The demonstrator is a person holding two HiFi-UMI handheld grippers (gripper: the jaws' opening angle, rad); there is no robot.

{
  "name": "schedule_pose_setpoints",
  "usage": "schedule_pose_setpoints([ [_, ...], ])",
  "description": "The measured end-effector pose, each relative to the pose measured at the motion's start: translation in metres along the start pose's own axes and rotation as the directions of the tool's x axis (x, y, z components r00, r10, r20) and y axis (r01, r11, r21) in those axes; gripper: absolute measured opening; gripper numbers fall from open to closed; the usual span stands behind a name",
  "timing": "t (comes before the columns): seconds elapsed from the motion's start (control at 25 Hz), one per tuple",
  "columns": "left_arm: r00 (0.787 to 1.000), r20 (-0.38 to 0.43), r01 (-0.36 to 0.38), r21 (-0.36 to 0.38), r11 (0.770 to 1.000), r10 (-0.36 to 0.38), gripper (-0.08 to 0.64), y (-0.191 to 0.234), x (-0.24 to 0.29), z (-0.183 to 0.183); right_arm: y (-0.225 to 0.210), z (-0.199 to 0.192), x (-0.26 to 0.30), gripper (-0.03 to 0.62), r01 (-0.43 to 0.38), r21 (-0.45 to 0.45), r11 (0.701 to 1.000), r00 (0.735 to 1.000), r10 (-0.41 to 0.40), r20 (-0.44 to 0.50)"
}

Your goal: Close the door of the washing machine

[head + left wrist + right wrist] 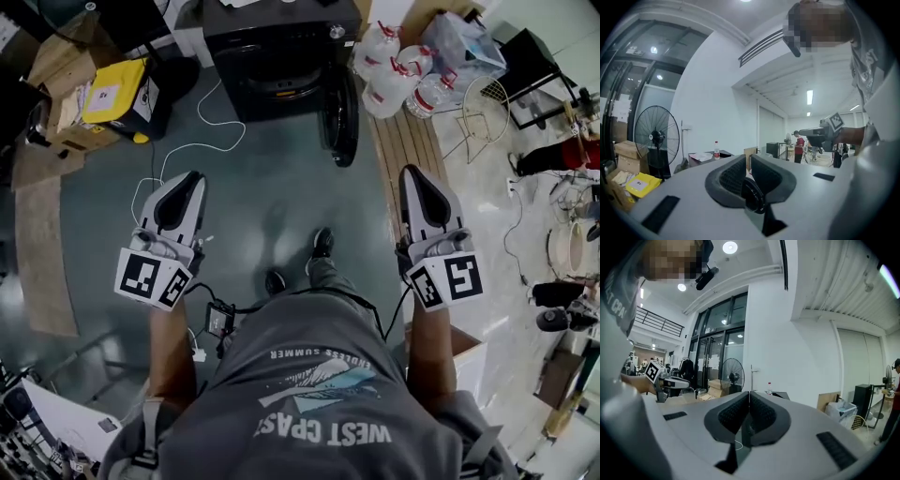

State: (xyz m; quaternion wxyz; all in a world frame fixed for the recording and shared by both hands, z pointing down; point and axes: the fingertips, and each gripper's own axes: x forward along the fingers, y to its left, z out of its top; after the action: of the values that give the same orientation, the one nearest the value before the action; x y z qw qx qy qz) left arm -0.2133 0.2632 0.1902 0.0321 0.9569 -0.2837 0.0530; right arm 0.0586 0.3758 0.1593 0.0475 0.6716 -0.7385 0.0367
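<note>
The black washing machine (279,52) stands at the far end of the floor in the head view. Its round door (340,117) hangs open, swung out to the machine's right side. My left gripper (193,178) and right gripper (411,172) are held out level, side by side, pointing toward the machine and well short of it. Both are shut with nothing between the pads. In the left gripper view the jaws (748,161) sit closed, and in the right gripper view the jaws (749,399) meet as well. A small bottle (769,387) stands on the machine's dark top.
Several large water jugs (398,73) crowd the floor right of the machine, beside wooden planks (405,141). A yellow box (116,89) and cardboard lie at the left. A white cable (192,148) trails across the floor. A standing fan (656,136) is left of the machine.
</note>
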Motion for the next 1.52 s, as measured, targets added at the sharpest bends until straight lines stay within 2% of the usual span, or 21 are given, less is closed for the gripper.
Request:
schedule_pose_setpoints([
  [0.4, 0.996, -0.033, -0.081, -0.004, 0.997, 0.08, 0.048, 0.013, 0.071, -0.002, -0.062, -0.006, 0.077, 0.029, -0.103, 0.016, 0.995, 0.995, 0.103, -0.007],
  [0.64, 0.988, -0.039, -0.149, 0.01, 0.989, 0.149, 0.048, 0.014, 0.11, 0.007, -0.103, -0.007, 0.113, 0.029, -0.171, 0.017, 0.985, 0.985, 0.171, -0.004],
  [0.88, 0.981, -0.043, -0.188, 0.024, 0.982, 0.189, 0.048, 0.012, 0.145, 0.015, -0.132, -0.008, 0.142, 0.029, -0.232, 0.023, 0.973, 0.973, 0.232, 0.006],
  [1.24, 0.981, -0.066, -0.183, 0.01, 0.983, 0.184, 0.048, 0.028, 0.175, 0.005, -0.144, -0.027, 0.172, 0.029, -0.245, 0.045, 0.968, 0.969, 0.247, -0.031],
  [1.52, 0.991, -0.07, -0.112, -0.011, 0.994, 0.111, 0.048, 0.066, 0.22, -0.004, -0.15, -0.028, 0.21, 0.029, -0.197, 0.041, 0.98, 0.978, 0.199, -0.06],
])
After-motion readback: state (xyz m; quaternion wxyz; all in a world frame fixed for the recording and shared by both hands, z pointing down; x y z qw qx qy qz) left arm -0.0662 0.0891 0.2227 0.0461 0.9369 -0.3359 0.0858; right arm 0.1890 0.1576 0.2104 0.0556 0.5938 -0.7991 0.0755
